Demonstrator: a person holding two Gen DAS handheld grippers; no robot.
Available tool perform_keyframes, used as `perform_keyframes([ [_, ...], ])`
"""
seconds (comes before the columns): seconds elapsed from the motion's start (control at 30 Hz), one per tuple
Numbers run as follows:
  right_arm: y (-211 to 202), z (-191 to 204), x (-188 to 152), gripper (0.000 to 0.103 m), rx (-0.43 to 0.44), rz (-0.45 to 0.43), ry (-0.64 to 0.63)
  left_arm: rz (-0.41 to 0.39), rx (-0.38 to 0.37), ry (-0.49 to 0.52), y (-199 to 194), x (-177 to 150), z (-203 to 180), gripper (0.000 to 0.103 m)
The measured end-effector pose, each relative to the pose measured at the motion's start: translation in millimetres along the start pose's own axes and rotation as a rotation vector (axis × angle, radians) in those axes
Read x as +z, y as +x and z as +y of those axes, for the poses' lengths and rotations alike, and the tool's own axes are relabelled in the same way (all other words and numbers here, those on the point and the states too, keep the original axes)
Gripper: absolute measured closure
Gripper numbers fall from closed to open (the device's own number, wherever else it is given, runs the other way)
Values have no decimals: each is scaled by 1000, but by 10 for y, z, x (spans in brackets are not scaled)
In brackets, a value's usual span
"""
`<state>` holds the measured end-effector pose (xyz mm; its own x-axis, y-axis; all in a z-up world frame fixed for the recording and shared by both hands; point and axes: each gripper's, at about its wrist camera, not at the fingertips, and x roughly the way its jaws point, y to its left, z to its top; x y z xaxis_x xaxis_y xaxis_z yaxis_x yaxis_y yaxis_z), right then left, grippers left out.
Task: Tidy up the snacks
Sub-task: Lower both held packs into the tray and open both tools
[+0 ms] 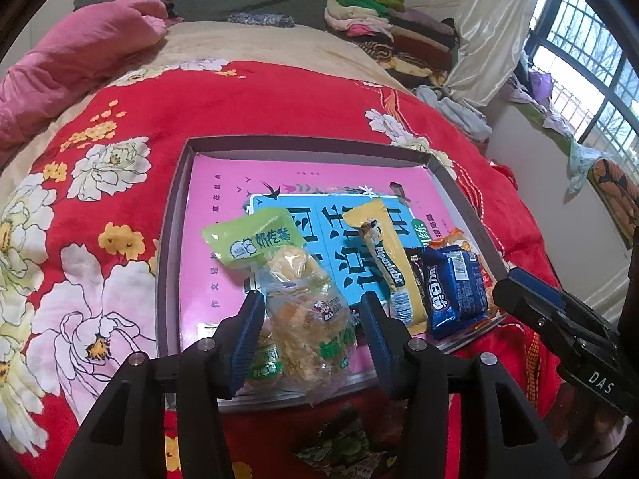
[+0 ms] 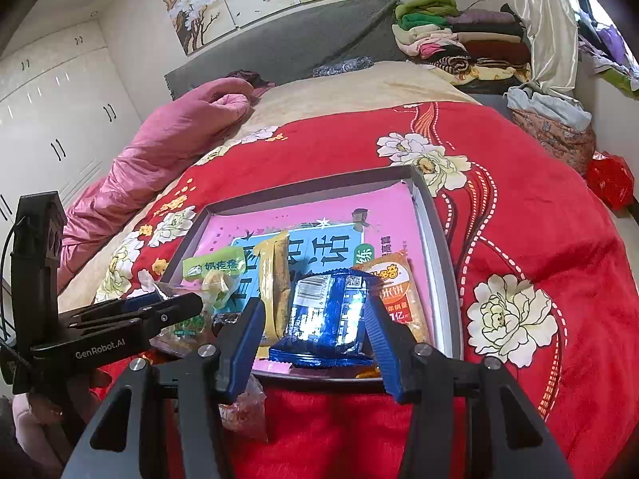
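Observation:
A grey tray (image 1: 303,145) with a pink printed sheet inside lies on the bed. Along its near side sit a green packet (image 1: 251,235), a clear bag of golden snacks (image 1: 307,311), a yellow stick packet (image 1: 383,247), a blue packet (image 1: 455,291) and an orange packet (image 2: 395,291). My left gripper (image 1: 311,319) stands open around the clear bag, which rests on the tray. My right gripper (image 2: 315,319) is open just short of the blue packet (image 2: 327,315), with a gap at its left finger. Each gripper shows in the other's view: right gripper (image 1: 515,287), left gripper (image 2: 175,307).
A red floral blanket (image 1: 239,99) covers the bed, with a pink quilt (image 1: 72,52) at the far left and folded clothes (image 1: 379,20) at the head. More packets lie on the blanket before the tray (image 1: 343,443) (image 2: 243,407). A window (image 1: 591,60) is on the right.

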<state>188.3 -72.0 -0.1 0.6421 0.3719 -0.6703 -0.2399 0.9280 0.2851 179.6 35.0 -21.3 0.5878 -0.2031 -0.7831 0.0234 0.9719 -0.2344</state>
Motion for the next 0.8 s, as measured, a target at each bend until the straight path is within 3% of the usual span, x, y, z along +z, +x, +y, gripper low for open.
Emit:
perform_keyframes([
  [0.4, -82, -17, -27, 49, -1, -10, 12, -10, 21, -4, -56, 11, 37, 33],
  [0.8, -133, -4, -30, 46, -8, -20, 11, -39, 55, -17, -162, 38, 84, 26],
])
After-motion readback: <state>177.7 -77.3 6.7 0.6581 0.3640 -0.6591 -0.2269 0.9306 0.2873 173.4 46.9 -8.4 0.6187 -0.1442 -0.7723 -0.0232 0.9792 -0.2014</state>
